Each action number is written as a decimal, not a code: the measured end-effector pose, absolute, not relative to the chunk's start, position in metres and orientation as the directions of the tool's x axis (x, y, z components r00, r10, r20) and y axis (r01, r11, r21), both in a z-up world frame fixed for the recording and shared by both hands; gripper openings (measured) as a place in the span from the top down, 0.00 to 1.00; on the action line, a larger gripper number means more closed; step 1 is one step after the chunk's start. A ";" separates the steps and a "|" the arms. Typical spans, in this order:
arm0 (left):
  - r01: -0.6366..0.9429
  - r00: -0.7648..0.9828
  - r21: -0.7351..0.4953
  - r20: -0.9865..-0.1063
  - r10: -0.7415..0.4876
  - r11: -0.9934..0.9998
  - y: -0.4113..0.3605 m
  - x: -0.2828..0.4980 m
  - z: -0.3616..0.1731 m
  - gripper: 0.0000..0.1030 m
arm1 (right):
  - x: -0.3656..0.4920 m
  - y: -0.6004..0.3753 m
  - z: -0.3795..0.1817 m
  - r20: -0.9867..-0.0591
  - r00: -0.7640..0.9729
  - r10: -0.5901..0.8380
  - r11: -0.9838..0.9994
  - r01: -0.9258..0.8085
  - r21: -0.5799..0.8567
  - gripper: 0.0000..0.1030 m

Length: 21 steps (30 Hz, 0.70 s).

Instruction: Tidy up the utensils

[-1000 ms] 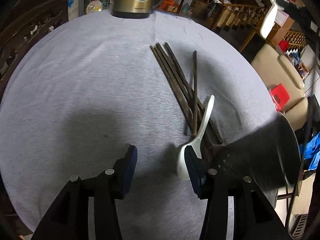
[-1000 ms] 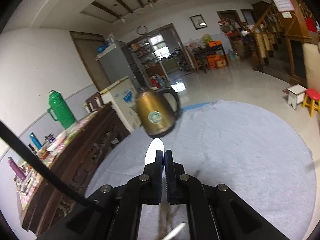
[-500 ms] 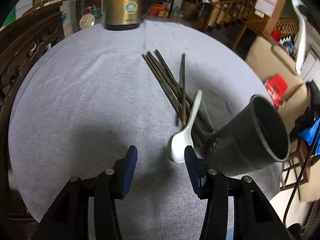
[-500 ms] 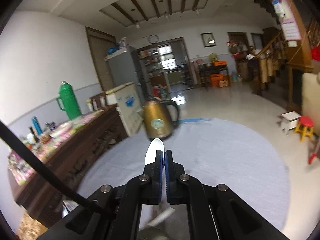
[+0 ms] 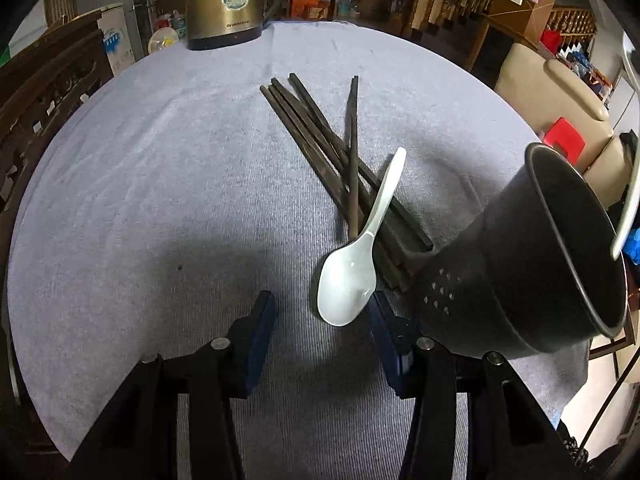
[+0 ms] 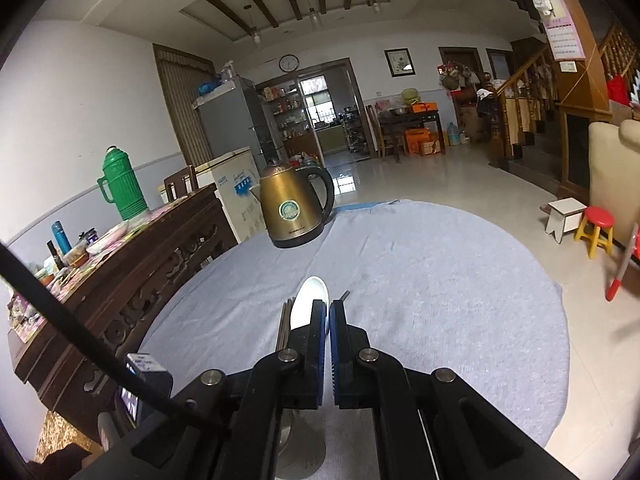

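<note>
A: Where do the utensils sit?

B: On the grey-clothed round surface [image 5: 160, 184]. A bundle of dark chopsticks [image 5: 320, 148] lies fanned out near the middle, one stick crossing the others. A white spoon [image 5: 356, 256] rests with its handle on top of their near ends and its bowl on the cloth.

A: And the left hand-held gripper [image 5: 322, 320]?

B: Spread wide, holding nothing. Its blue-padded fingers hover low over the cloth, and the spoon's bowl sits just in front of the right finger, close to it; I cannot tell if they touch.

A: What is the dark thing to its right?

B: A black holder [image 5: 520, 272] with small drain holes, standing near the surface's edge just beside the chopsticks' near ends and looking tilted in the fisheye view.

A: The right hand-held gripper [image 6: 329, 320]?

B: Nearly closed, pads pinched on a second white spoon [image 6: 310, 300], whose bowl sticks out beyond the fingertips. In the left view the handle of that spoon [image 5: 630, 200] hangs above the holder's rim.

A: Anything else?

B: A brass-coloured kettle [image 6: 294, 208] at the far edge.
</note>
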<state>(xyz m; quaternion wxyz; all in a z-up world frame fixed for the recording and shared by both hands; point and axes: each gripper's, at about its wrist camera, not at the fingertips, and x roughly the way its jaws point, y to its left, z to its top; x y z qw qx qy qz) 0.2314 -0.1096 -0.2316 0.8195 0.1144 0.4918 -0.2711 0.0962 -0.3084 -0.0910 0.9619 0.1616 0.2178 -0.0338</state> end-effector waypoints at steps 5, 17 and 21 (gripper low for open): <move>0.563 0.360 -0.080 -0.872 -0.331 0.822 -0.113 0.238 -0.234 0.94 | 0.094 -0.315 -0.101 -0.445 0.895 0.036 0.932 0.131 0.338 0.97; 0.551 0.400 -0.083 -0.847 -0.350 0.830 -0.098 0.234 -0.215 0.96 | 0.096 -0.318 -0.106 -0.431 0.897 0.096 0.913 0.093 0.396 0.97; 0.544 0.412 -0.057 -0.851 -0.325 0.837 -0.106 0.238 -0.215 0.95 | 0.099 -0.318 -0.108 -0.445 0.890 0.102 0.911 0.096 0.400 0.97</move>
